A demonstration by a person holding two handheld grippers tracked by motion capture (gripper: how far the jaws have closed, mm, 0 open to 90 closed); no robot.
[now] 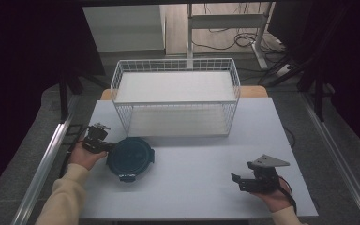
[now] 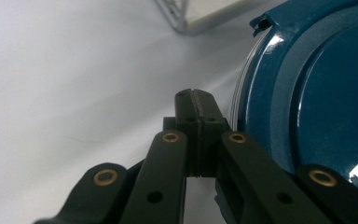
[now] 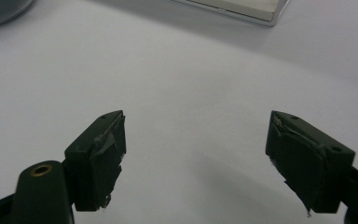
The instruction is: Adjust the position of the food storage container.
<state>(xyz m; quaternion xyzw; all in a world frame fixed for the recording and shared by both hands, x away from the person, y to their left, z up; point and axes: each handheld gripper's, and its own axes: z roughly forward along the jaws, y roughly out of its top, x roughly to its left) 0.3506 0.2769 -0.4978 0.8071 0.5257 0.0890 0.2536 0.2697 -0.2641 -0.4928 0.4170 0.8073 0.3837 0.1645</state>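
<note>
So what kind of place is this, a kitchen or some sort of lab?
More likely a lab or recording setup than a kitchen: a plain white table framed by metal rails, loose cables on the floor behind, and only a wire basket and a blue lidded container set out.

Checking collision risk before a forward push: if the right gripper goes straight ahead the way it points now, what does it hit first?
Probably nothing close. The right gripper has its jaws open over bare table. Farther along that line sits the white wire basket, so that would likely come first, though depth is hard to judge.

Glossy teal plastic lid (image 2: 317, 93) (matt white table (image 1: 192, 187)).
</note>
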